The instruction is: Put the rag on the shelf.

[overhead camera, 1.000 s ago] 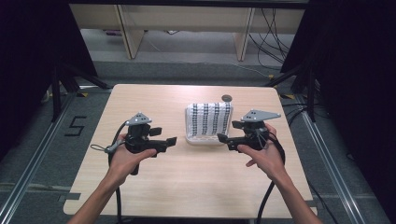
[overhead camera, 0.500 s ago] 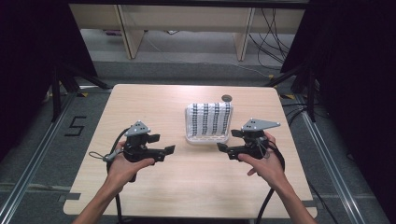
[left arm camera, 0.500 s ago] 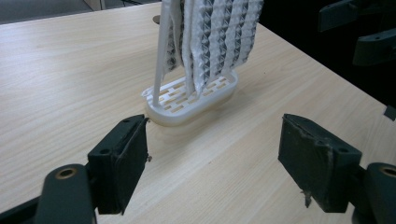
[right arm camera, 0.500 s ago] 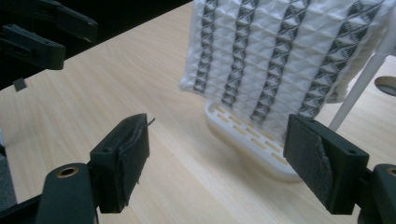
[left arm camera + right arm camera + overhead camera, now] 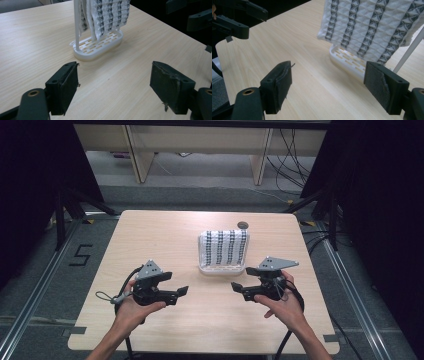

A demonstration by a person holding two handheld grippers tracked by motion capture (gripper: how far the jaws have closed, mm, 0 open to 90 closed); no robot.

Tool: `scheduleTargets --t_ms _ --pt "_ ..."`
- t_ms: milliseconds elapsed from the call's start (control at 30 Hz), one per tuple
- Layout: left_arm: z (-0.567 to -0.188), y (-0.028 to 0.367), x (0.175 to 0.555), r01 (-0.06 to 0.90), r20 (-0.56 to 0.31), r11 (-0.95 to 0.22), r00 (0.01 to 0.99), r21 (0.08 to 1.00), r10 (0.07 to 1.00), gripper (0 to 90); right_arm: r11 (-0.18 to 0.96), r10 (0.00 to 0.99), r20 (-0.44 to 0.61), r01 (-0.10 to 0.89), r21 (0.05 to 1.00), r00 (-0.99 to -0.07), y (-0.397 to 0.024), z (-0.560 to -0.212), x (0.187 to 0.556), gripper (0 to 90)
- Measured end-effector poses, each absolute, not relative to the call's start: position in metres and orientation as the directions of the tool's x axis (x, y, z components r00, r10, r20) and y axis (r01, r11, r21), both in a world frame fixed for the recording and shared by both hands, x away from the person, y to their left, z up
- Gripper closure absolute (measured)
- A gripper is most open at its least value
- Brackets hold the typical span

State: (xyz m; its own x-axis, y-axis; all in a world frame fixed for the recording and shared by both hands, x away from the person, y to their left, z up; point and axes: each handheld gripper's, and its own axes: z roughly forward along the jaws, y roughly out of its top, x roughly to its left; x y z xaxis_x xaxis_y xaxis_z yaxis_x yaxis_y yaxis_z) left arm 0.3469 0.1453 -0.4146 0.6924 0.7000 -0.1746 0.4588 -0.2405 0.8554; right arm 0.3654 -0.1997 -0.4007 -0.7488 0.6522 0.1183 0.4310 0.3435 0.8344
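Tongs [image 5: 183, 291] [image 5: 235, 286] gape empty — high view alone shows disc [image 5: 243, 225] behind towel rack [image 5: 223, 267]

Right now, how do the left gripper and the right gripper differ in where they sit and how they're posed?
The left gripper hangs over bare wood, well to the left of the white rack; the right gripper sits closer to it, just below its right end. The left gripper's jaws point rightward; the right gripper's point leftward, so they face each other. The right gripper's grey plate looks longer and flatter than the left's. Both are open, empty and hand-held, and each frames the patterned cloth draped on the rack.
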Motion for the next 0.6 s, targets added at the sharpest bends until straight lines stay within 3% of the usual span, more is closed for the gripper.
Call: scheduleTargets --t_ms 600 --pt "-0.448 0.151 0.321 0.462 -0.144 -0.280 0.691 0.842 0.708 21.9 0.358 0.651 0.127 0.450 0.818 -0.748 -0.204 -0.437 0.343 24.3"
